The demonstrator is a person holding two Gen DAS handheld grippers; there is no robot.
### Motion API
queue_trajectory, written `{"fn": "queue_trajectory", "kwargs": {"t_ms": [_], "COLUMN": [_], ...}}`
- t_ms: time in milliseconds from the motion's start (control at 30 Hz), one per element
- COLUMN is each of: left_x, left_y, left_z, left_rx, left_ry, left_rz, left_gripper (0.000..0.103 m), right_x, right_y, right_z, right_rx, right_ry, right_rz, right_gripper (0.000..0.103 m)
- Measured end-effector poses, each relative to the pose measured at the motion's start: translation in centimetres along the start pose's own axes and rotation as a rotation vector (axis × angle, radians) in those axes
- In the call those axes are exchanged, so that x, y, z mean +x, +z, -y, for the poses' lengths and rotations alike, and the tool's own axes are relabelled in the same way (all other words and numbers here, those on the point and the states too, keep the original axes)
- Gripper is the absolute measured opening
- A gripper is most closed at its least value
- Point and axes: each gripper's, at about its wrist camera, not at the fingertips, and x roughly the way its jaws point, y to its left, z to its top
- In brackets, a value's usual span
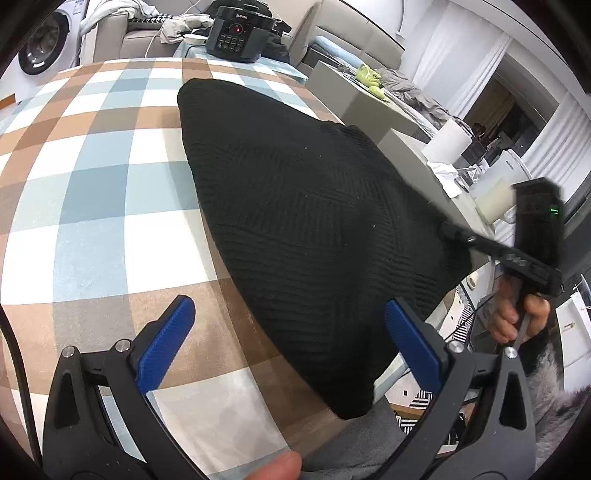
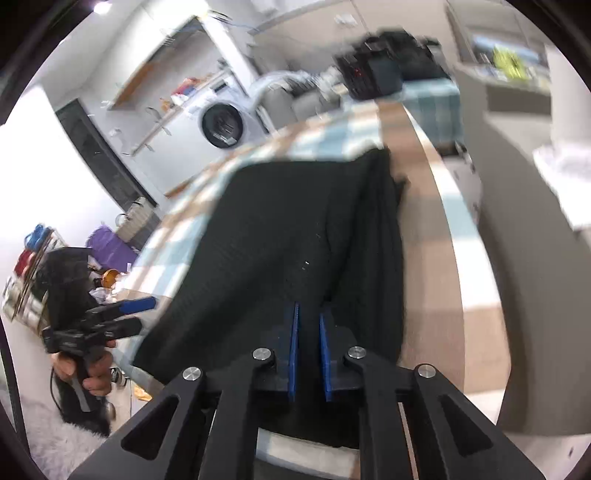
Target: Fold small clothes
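Observation:
A black knit garment (image 1: 295,206) lies on the checked tablecloth (image 1: 92,184), its right side raised and pulled into a point. My right gripper (image 1: 448,232) is shut on that raised edge, past the table's right side. In the right wrist view the blue pads of the right gripper (image 2: 309,325) stand almost together with the black knit (image 2: 280,229) pinched between them. My left gripper (image 1: 288,325) is open just above the garment's near end, its right finger (image 1: 402,328) over the cloth's edge. The left gripper (image 2: 144,314) also shows at the left in a hand, clear of the cloth.
A black electric cooker (image 1: 240,33) stands at the table's far end, with a washing machine (image 1: 44,44) behind on the left. A grey counter with a paper roll (image 1: 447,142) runs close along the table's right edge. A person's thumb (image 1: 280,467) shows at the bottom.

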Motion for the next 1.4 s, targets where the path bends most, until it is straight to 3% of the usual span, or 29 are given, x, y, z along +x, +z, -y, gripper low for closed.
{"fn": "queue_trajectory", "kwargs": {"t_ms": [100,200,300,367,433,500,600,767,1167,1267,1400], "left_x": [-0.3,0.0,0.2,0.5,0.9,1.3,2.0,2.8,2.8,2.7,3.0], "left_y": [0.0,-0.1,-0.2,-0.3,-0.4,-0.5,-0.7,-1.1,-1.5,-1.3,-0.8], "left_z": [-0.1,-0.1,0.6,1.3,2.0,2.4,2.8,3.2,2.7,3.0,2.7], "left_rx": [-0.004,-0.005,0.02,0.048,0.068,0.068,0.047,0.036,-0.028,-0.008,-0.016], "left_ry": [0.009,0.023,0.056,0.068,0.089,0.095,0.098,0.118,0.091,0.106,0.102], "left_rz": [0.012,0.005,0.0,-0.006,-0.01,-0.019,-0.037,-0.052,-0.036,-0.018,-0.026], "left_gripper": [0.102,0.102,0.102,0.102,0.102,0.102,0.102,0.102,0.102,0.099,0.093], "right_x": [-0.4,2.0,2.8,2.5,1.9,1.6,1.8,1.8,1.9,2.0,1.8], "right_y": [-0.1,-1.3,-1.8,-1.5,-1.5,-1.4,-1.8,-2.6,-3.3,-3.1,-1.7], "right_z": [-0.9,0.3,0.6,0.9,1.6,2.6,3.4,3.0,4.4,5.2,5.7], "right_rx": [-0.064,-0.062,-0.042,-0.003,0.048,0.104,0.159,0.112,0.244,0.294,0.302], "right_ry": [-0.061,-0.161,-0.173,-0.153,-0.131,-0.151,-0.122,-0.13,-0.037,0.013,-0.005], "right_rz": [-0.02,-0.129,-0.15,-0.145,-0.134,-0.119,-0.135,-0.135,-0.126,-0.101,-0.067], "right_gripper": [0.008,0.008,0.01,0.019,0.036,0.044,0.044,0.044,0.048,0.048,0.048]}}
